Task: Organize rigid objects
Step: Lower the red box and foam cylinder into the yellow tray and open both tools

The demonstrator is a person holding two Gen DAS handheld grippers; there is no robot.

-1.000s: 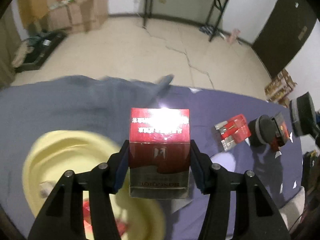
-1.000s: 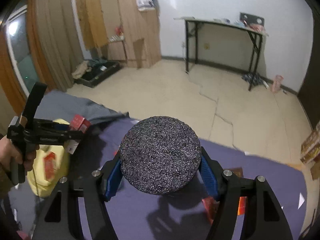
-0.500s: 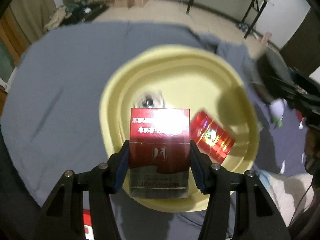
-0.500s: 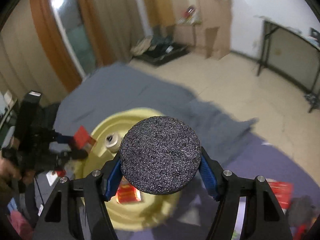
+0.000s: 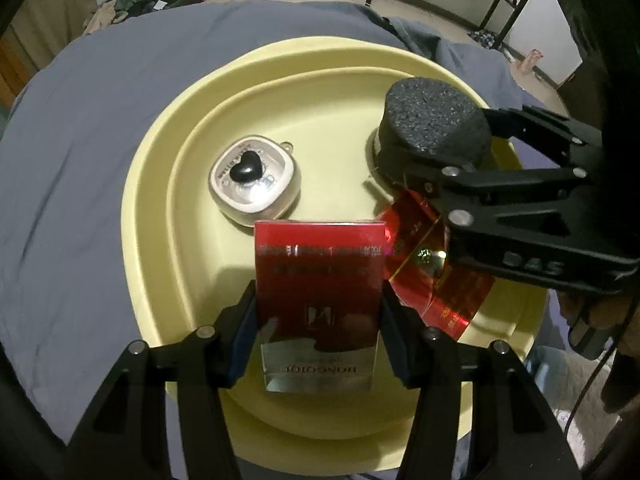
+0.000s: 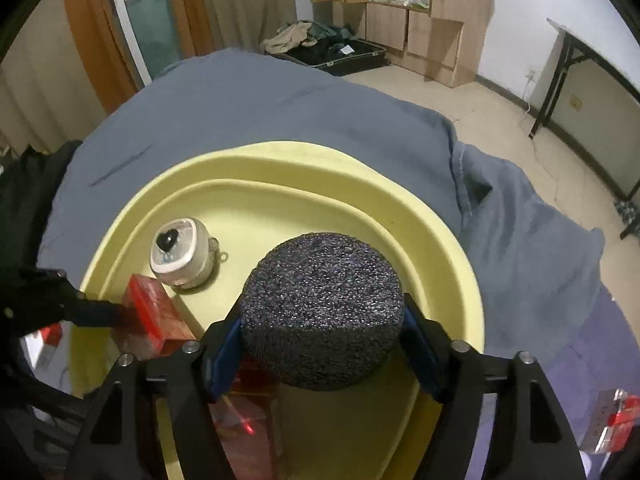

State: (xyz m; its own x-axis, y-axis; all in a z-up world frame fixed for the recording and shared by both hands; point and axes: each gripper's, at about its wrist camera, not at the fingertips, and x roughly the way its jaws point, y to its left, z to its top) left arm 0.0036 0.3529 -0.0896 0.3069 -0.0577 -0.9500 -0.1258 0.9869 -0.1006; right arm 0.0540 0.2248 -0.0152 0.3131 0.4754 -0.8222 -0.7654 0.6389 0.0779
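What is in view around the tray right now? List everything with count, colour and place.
Tray: 1, pale yellow, on the grey-blue cloth.
Heart-topped case: 1, cream, inside the tray.
Flat red pack: 1, lying in the tray.
Red box: 1, between the left gripper pads, over the tray.
Foam puck: 1, black, between the right gripper pads, over the tray.
Both jaws have just been opening.
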